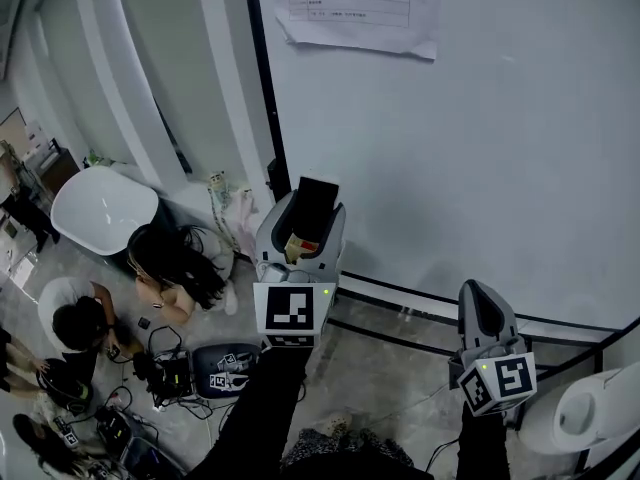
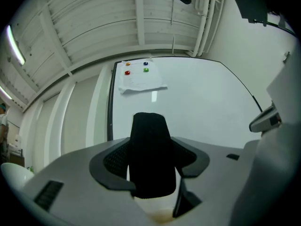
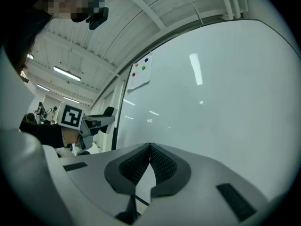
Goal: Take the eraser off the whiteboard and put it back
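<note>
My left gripper (image 1: pixel 303 230) is shut on the eraser (image 1: pixel 316 204), a black felt block that stands up out of the jaws. In the left gripper view the eraser (image 2: pixel 150 157) fills the gap between the two pads, with the whiteboard (image 2: pixel 197 102) behind it. The eraser is off the whiteboard (image 1: pixel 480 118), a short way in front of its left edge. My right gripper (image 1: pixel 487 315) hangs lower to the right, near the board's bottom rail. Its jaws (image 3: pixel 149 149) are shut with nothing between them.
A paper sheet (image 1: pixel 360 8) is pinned at the board's top by coloured magnets (image 2: pixel 136 69). Left of the board is a dark frame post (image 1: pixel 262 98). Below on the floor are people, cables and gear (image 1: pixel 170 373), a white tub chair (image 1: pixel 100 208) and a white object (image 1: pixel 590 413).
</note>
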